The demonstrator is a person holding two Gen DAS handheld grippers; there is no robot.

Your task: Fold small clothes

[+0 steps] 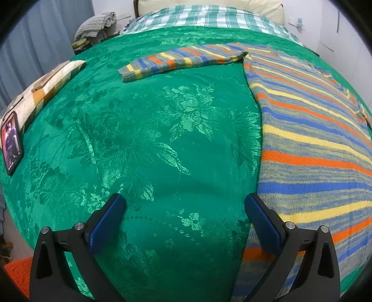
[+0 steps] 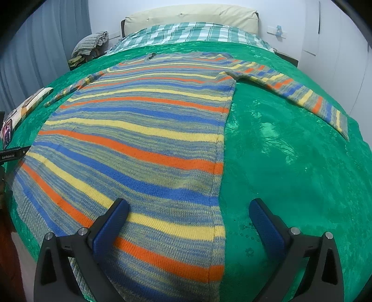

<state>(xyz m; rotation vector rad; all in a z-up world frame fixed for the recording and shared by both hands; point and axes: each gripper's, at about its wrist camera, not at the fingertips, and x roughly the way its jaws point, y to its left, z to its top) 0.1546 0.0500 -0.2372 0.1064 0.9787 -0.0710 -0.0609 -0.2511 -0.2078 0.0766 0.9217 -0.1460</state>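
Observation:
A striped knit sweater [image 2: 139, 139] in blue, orange, yellow and grey lies spread flat on a green bedspread [image 2: 290, 174]. Its left sleeve [image 1: 176, 62] stretches out over the cover in the left wrist view, and its right sleeve [image 2: 302, 93] does so in the right wrist view. My left gripper [image 1: 186, 204] is open above the bedspread, just left of the sweater's [image 1: 313, 151] lower left edge. My right gripper [image 2: 189, 209] is open and straddles the sweater's lower right side seam, with nothing held.
A phone [image 1: 10, 141] with a lit screen lies at the bed's left edge beside a checked cushion [image 1: 51, 83]. A green plaid sheet [image 2: 190, 32] and a cream headboard [image 2: 190, 16] lie at the far end. Curtains [image 1: 34, 46] hang at the left, white cabinets [image 2: 337, 58] at the right.

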